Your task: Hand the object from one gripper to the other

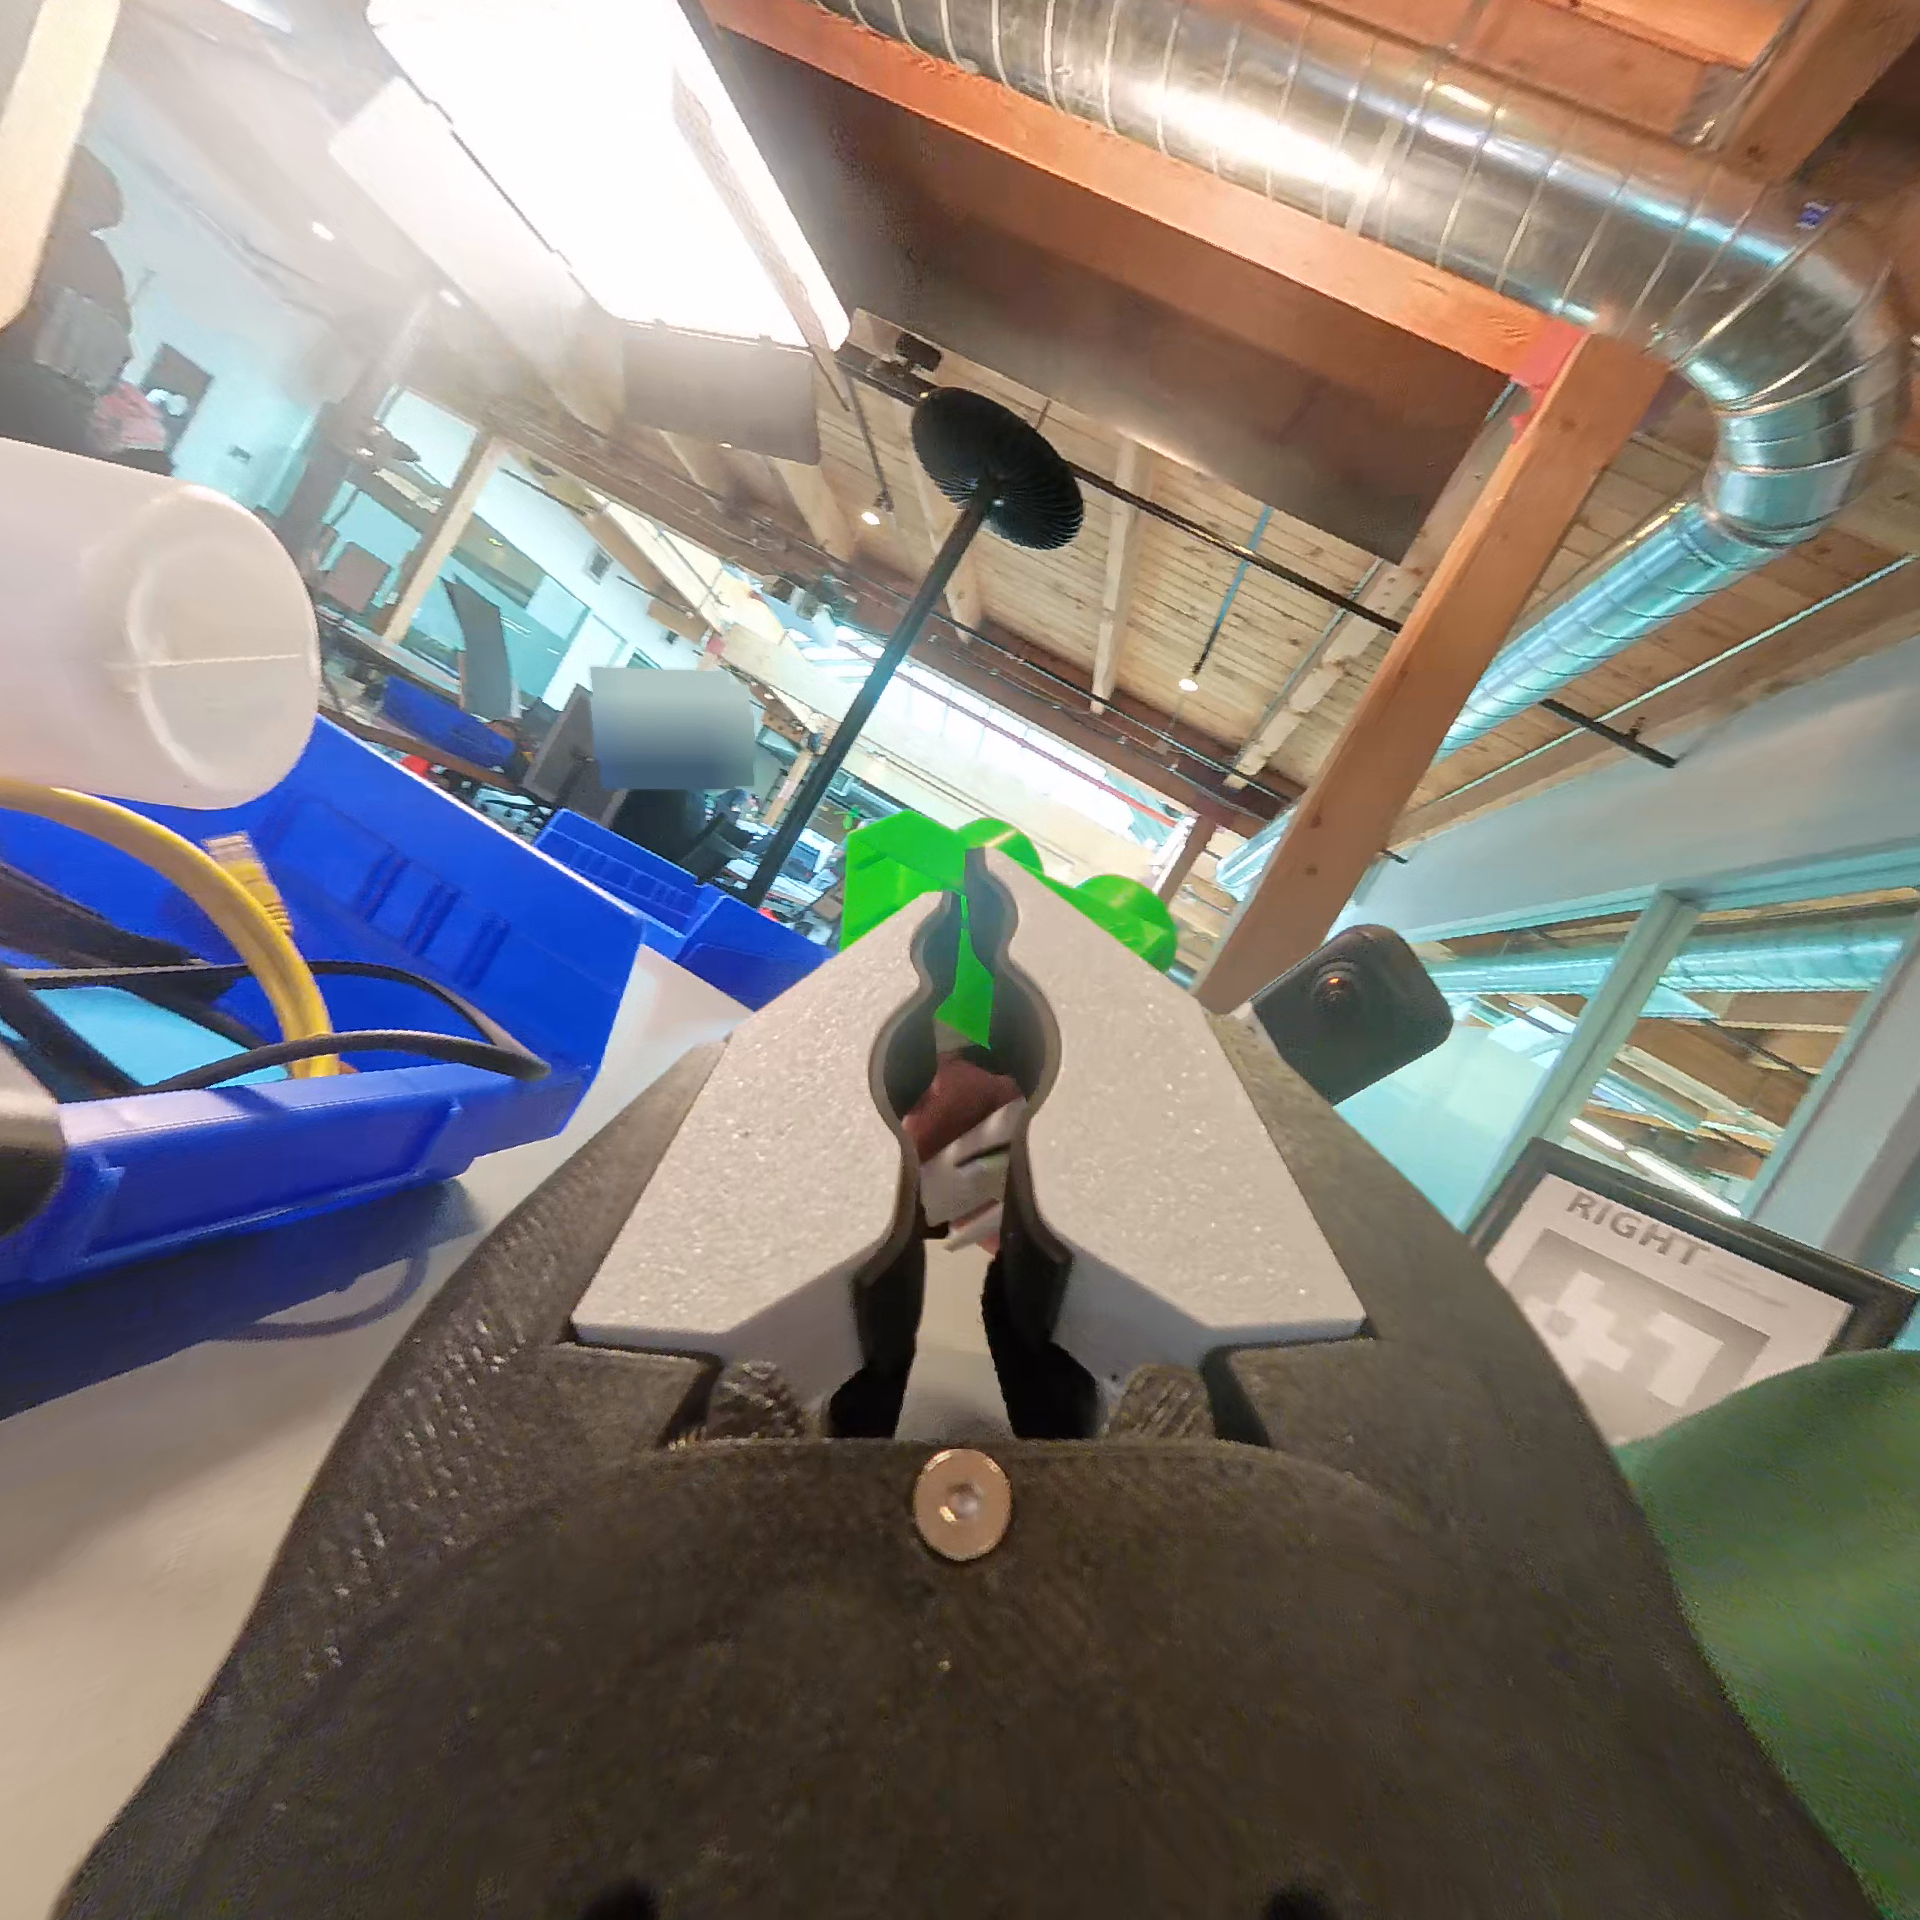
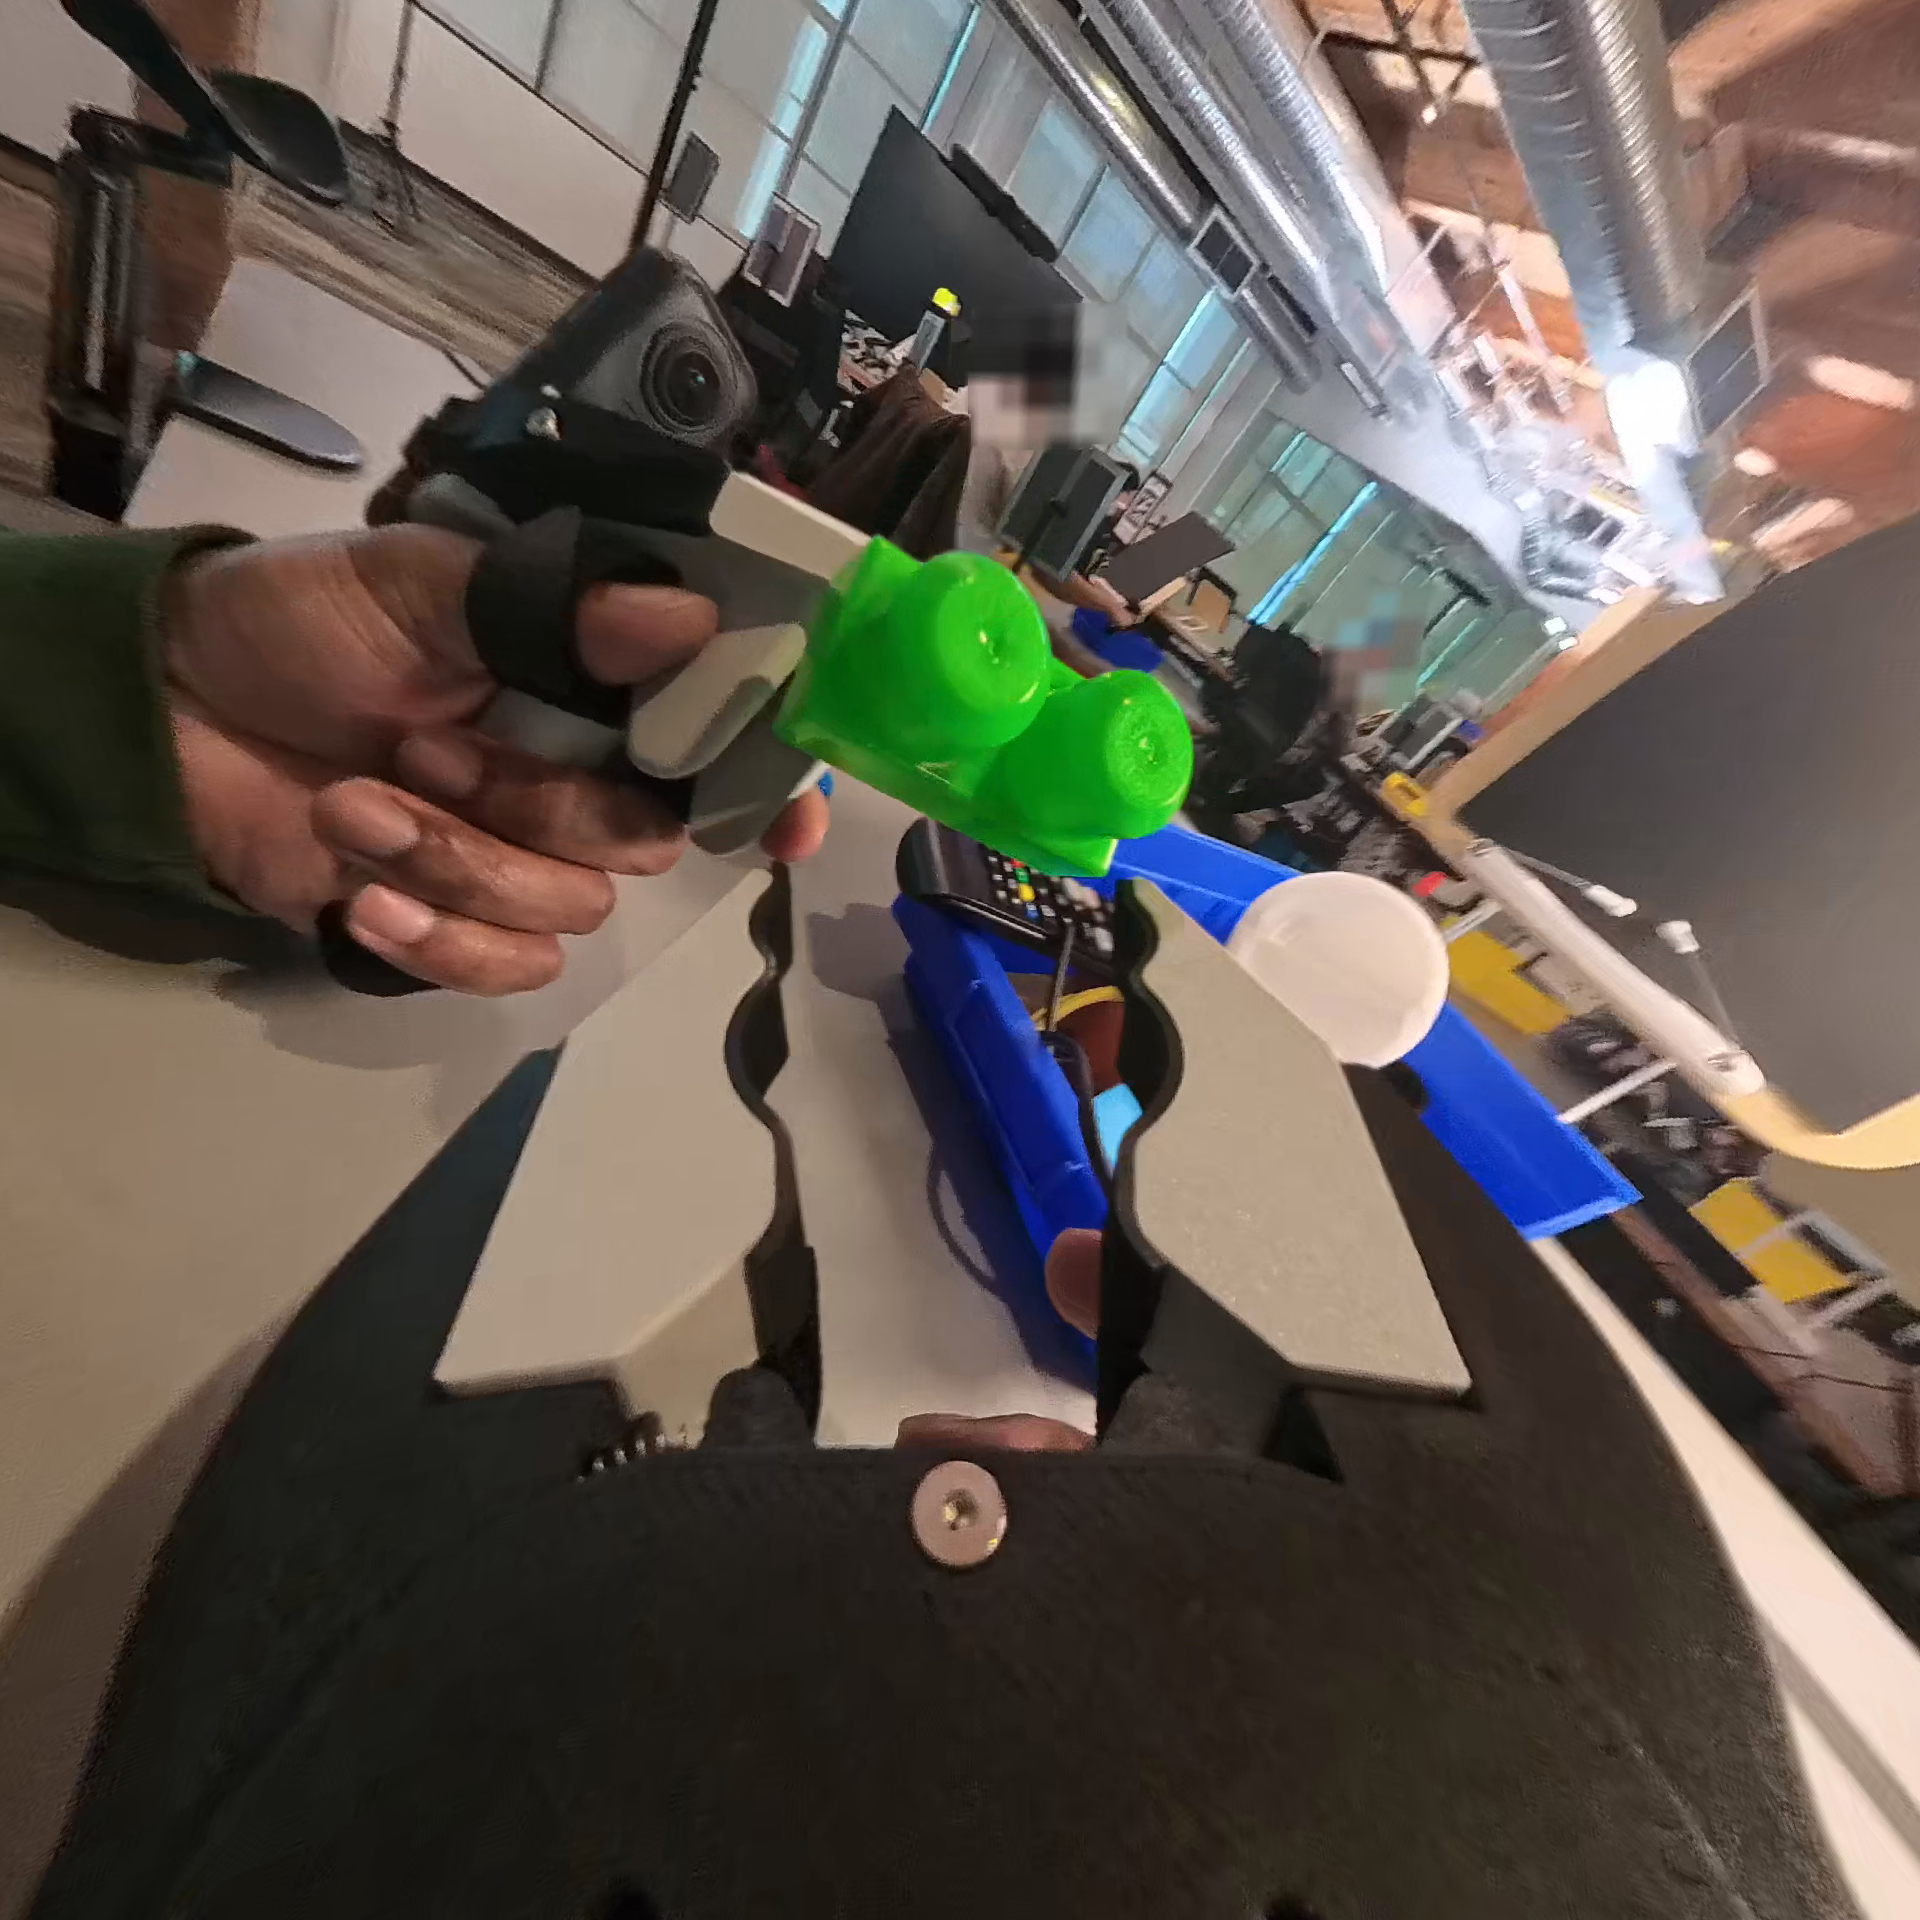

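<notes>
A bright green plastic object with two round knobs is clamped by one edge between my left gripper's grey fingers. In the right wrist view the left gripper, held by a hand, carries the green object in the air just above and beyond my right gripper's tips. My right gripper is open and empty, its jaws wide apart under the object without touching it. The right gripper's camera shows to the right in the left wrist view.
A blue bin lies on the grey table below the grippers, holding a calculator and cables. A white cylinder rests on its rim. In the left wrist view the bin holds a yellow cable. Less than 4 cm separates the two grippers' tips.
</notes>
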Motion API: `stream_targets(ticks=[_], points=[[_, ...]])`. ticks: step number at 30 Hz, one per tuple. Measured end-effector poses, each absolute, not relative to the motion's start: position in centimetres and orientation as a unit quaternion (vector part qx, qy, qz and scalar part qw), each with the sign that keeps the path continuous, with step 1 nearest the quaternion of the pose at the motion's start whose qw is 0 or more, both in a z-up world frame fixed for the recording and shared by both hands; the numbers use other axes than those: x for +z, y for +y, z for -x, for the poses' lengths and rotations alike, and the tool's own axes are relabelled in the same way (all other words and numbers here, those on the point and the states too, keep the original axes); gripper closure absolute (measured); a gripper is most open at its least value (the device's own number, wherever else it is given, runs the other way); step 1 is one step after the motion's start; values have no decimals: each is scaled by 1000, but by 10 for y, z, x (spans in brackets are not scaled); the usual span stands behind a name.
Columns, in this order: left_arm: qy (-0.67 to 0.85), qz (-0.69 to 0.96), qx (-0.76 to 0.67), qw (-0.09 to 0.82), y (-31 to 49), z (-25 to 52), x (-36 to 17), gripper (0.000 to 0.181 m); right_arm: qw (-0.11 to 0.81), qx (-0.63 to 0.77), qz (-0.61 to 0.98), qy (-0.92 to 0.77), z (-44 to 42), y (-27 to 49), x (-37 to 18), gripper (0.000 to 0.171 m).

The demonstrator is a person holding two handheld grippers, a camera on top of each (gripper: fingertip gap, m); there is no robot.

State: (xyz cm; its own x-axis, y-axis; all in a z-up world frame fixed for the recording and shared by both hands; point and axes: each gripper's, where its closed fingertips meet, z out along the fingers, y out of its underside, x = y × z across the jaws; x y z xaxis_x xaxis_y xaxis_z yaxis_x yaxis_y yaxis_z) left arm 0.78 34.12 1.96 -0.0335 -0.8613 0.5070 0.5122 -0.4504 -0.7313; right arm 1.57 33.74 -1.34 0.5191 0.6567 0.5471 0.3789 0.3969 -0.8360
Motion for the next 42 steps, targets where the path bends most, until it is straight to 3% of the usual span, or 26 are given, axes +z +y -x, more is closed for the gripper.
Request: stream_targets(ticks=[4,8,14,19,24,36,42], points=[[180,501,-670,517,344,-6,18,180,659,171,564,-468,-10,332,-16,85],[181,519,-627,553,351,-3,16,180,682,167,552,-450,-11,332,-5,82],[168,558,-578,571,363,0,5,179,741,-41,471,-477,-17,341,3,87],[175,585,-519,598,370,3,-1,179,711,-221,411,-525,-17,351,-15,88],[210,599,-464,618,368,-3,-6,179,684,-327,369,-538,-18,357,-20,102],[250,612,-402,633,366,-10,-14,179,668,-376,337,-547,-20,358,-23,135],[237,587,-434,641,362,-9,-3,176,681,-362,352,-531,-21,358,-17,140]])
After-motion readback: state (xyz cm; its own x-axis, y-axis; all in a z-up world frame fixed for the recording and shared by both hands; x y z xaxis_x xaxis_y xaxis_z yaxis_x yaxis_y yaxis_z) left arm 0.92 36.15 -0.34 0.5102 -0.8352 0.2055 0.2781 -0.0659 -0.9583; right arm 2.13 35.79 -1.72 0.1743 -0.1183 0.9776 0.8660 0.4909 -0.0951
